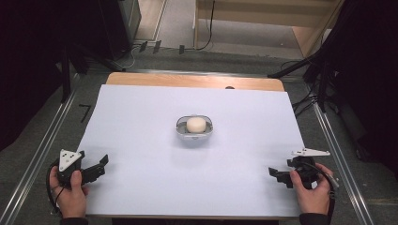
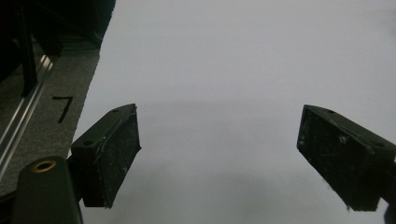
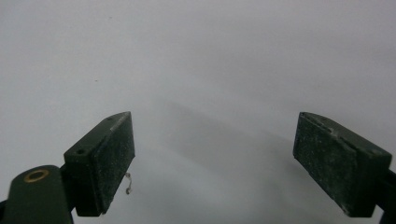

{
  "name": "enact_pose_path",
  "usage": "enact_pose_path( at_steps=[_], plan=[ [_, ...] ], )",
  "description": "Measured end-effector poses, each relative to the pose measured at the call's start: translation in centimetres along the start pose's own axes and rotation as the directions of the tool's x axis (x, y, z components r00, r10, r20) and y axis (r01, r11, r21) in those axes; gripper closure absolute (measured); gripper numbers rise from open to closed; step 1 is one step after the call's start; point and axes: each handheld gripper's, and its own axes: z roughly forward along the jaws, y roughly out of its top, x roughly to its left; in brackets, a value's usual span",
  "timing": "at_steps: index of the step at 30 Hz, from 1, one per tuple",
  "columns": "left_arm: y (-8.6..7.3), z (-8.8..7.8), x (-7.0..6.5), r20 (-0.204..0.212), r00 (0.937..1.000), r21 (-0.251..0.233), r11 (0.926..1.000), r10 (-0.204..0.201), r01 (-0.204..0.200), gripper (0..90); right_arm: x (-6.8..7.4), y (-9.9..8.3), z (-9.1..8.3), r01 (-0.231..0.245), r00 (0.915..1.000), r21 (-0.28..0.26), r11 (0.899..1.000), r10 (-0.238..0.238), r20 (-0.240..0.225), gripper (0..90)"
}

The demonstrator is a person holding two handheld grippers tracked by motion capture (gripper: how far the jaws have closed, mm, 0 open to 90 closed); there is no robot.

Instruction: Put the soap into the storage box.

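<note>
Two grippers rest wide open, well apart from the bowl point(image 1: 195, 127) with its pale ball point(image 1: 195, 124): left gripper point(image 1: 102, 165) toward its near-left, right gripper point(image 1: 275, 173) toward its near-right.

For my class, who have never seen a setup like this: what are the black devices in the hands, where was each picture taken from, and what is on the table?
A person holds a two-jaw tool in each hand: the left gripper and the right gripper. The high view looks down from above the person's side. The other two pictures come from small cameras riding on each gripper, looking along its black jaws, which stand wide apart and hold nothing. A white sheet covers the table. In its middle sits a small dish with a pale round lump, perhaps dough, in it.
</note>
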Motion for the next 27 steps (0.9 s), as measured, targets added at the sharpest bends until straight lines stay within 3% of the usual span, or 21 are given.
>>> enact_pose_path(
  at_steps=[10,12,15,20,24,26,27],
  plan=[
    [0.0,0.0,-0.1,-0.002,1.0,0.001,1.0,0.008,-0.008,14.2,-1.4,-1.9,-0.9,-0.021,0.9998,-0.044,0.999,0.021,0.002,13.4],
    [0.0,0.0,-0.1,-0.004,1.0,0.0,1.0,0.009,-0.009,14.2,-1.8,-2.2,-1.2,-0.034,0.9994,-0.058,0.998,0.034,-0.009,13.5],
    [0.0,0.0,-0.1,-0.004,0.9999,0.0,1.0,0.009,-0.009,14.2,-2.5,-2.8,-1.6,-0.065,0.9962,-0.086,0.994,0.059,-0.064,13.2],
    [0.0,0.0,-0.1,-0.003,0.9999,0.0,0.9999,0.012,-0.012,14.2,-3.5,-4.0,-2.0,-0.075,0.9971,-0.109,0.991,0.074,-0.018,13.3],
    [0.0,0.0,-0.1,-0.004,0.9999,0.0,0.9999,0.012,-0.012,14.3,-4.1,-4.9,-2.3,-0.063,0.998,-0.13,0.989,0.063,-0.002,13.3],
    [0.0,0.0,-0.1,-0.003,0.9999,0.0,0.9999,0.012,-0.012,14.2,-4.3,-5.3,-2.6,-0.053,0.9978,-0.153,0.987,0.058,0.031,13.4],
    [0.0,0.0,-0.1,-0.004,0.9999,0.0,0.9999,0.012,-0.012,14.2,-4.4,-5.5,-2.7,-0.054,0.998,-0.163,0.985,0.059,0.023,13.3]
  ],
)
